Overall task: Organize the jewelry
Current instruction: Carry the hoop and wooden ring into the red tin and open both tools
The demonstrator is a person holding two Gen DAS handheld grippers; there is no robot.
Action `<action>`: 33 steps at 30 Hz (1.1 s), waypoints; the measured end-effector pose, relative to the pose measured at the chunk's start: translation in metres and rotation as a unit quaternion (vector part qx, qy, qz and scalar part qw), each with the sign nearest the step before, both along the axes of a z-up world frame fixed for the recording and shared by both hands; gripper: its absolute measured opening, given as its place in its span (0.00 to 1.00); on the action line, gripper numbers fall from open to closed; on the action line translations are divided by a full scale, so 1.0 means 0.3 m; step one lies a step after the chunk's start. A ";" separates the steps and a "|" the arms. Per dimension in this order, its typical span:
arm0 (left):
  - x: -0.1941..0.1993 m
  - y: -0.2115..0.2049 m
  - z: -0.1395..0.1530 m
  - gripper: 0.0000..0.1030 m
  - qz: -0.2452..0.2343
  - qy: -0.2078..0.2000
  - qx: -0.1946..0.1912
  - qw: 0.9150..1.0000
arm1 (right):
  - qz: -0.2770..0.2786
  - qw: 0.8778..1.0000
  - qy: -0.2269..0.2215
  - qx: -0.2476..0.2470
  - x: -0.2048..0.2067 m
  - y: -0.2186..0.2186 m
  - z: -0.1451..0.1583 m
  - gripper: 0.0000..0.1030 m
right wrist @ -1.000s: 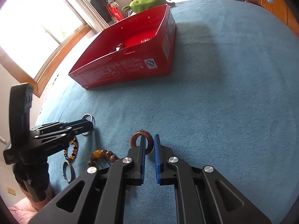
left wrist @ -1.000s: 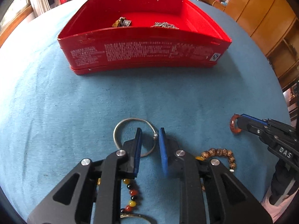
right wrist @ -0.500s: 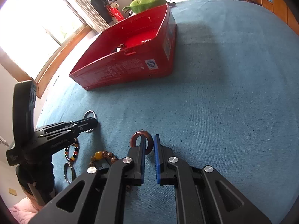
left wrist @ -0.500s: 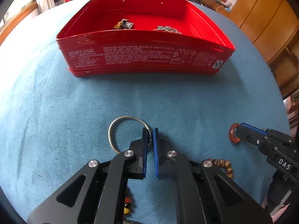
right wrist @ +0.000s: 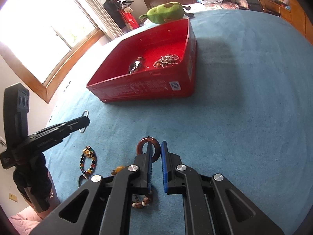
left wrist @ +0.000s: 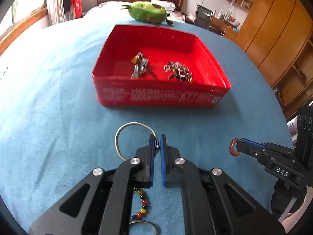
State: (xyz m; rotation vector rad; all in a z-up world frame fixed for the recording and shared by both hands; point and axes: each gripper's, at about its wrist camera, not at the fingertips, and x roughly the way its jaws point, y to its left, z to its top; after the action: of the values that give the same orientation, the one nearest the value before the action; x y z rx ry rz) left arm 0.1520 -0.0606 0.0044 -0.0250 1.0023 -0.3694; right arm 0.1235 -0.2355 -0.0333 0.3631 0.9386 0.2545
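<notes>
Chains (left wrist: 179,72) in tin (left wrist: 162,98)

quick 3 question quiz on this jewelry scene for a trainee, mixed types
1. True or false: the left gripper is shut on the silver bangle.
2. What does the right gripper hold? A) beaded bracelet B) reddish-brown ring C) silver chain
3. Fill in: the red tin already holds ___ pieces of jewelry.

Key:
1. True
2. B, the reddish-brown ring
3. Two: a pendant piece and a silver chain
</notes>
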 end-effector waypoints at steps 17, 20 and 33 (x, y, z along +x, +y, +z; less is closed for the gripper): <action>0.288 -0.087 0.199 0.04 0.007 -0.055 0.007 0.998 | -0.007 0.999 -0.047 -0.011 0.311 -0.011 0.235 0.08; 0.373 -0.112 0.168 0.04 0.009 -0.043 0.007 0.999 | -0.011 0.999 -0.035 -0.011 0.416 -0.013 0.210 0.08; 0.624 -0.155 -0.015 0.04 0.009 0.011 0.028 1.000 | -0.022 0.999 0.025 -0.041 0.677 -0.013 0.049 0.08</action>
State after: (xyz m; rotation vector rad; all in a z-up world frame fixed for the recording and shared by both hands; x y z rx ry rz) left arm 0.3391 -0.1071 -0.0003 0.0111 1.0338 -0.3247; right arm 0.3267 -0.2394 -0.0187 0.3142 0.9869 0.1669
